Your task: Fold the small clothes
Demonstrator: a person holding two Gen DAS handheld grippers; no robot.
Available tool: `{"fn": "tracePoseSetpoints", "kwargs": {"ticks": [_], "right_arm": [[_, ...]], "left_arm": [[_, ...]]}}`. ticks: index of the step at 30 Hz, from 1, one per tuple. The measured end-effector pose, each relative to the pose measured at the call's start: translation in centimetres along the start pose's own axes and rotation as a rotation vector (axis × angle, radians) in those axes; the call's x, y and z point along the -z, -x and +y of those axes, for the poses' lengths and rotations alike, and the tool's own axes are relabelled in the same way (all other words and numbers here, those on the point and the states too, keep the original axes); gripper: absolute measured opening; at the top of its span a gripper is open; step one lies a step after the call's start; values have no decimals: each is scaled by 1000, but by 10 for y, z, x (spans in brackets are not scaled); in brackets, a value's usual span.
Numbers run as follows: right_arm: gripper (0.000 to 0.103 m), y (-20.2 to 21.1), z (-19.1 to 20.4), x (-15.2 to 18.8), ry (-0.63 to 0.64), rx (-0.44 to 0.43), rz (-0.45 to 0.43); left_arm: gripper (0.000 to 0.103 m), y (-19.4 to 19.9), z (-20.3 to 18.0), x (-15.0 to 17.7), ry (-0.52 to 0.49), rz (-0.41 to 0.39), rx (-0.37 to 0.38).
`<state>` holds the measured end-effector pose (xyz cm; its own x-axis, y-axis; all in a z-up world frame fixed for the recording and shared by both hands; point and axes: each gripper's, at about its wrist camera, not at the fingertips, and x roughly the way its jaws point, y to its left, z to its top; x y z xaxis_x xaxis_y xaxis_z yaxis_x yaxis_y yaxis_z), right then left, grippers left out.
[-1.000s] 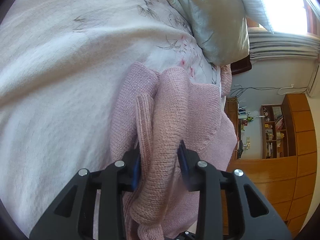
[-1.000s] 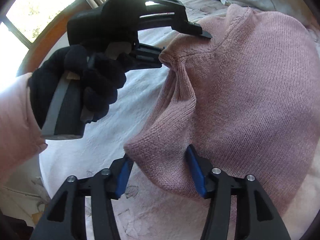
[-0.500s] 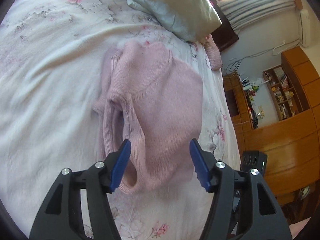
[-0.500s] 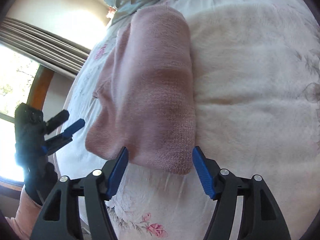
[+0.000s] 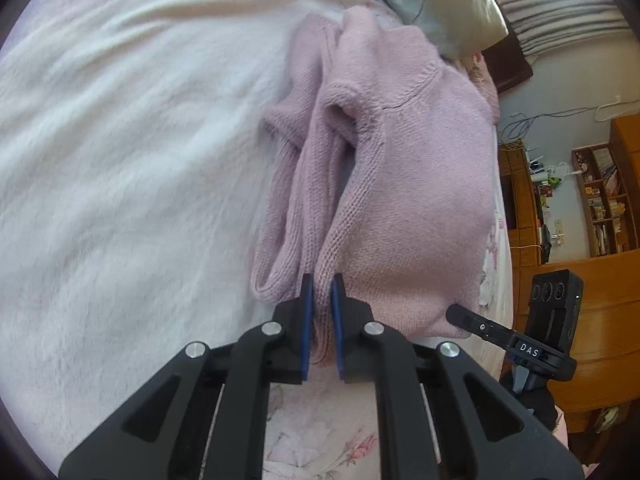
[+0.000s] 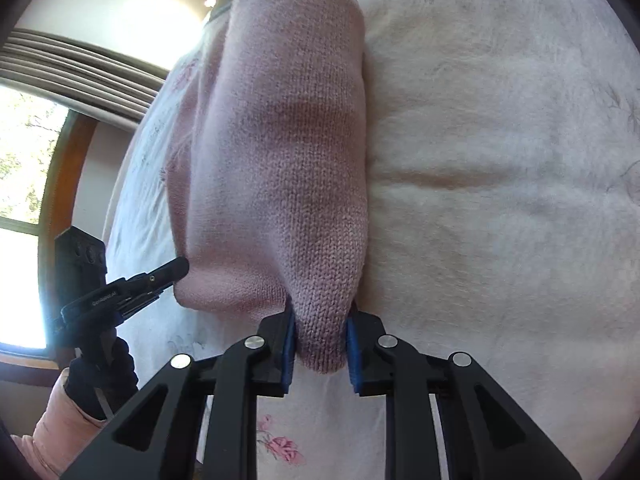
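Pink sweater [image 5: 416,184] lies on the bed [image 5: 120,160], partly folded into a narrow bundle; sleeves look tucked under. Left gripper [image 5: 320,312] fingers pinch the near hem; right gripper [image 6: 320,340] fingers pinch the other near corner. Likely left: final fold upward. No containers in view.

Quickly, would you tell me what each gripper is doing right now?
Left gripper: shut on the pink sweater.
Right gripper: shut on the pink sweater.
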<state>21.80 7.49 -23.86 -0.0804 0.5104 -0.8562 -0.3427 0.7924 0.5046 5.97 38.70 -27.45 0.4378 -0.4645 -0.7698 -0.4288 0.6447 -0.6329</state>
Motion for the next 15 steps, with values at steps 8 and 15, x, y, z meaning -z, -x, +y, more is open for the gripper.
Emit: {"fn": "tracePoseSetpoints", "kwargs": {"ticks": [8,15], "right_arm": [[43,1,11,-5,60,43,16],[66,44,24,-35,65,-1,-106]], "left_arm": [[25,19,-7,-9,-59,-15,-42],[52,45,-46,-38,-114,-122,-29]]}}
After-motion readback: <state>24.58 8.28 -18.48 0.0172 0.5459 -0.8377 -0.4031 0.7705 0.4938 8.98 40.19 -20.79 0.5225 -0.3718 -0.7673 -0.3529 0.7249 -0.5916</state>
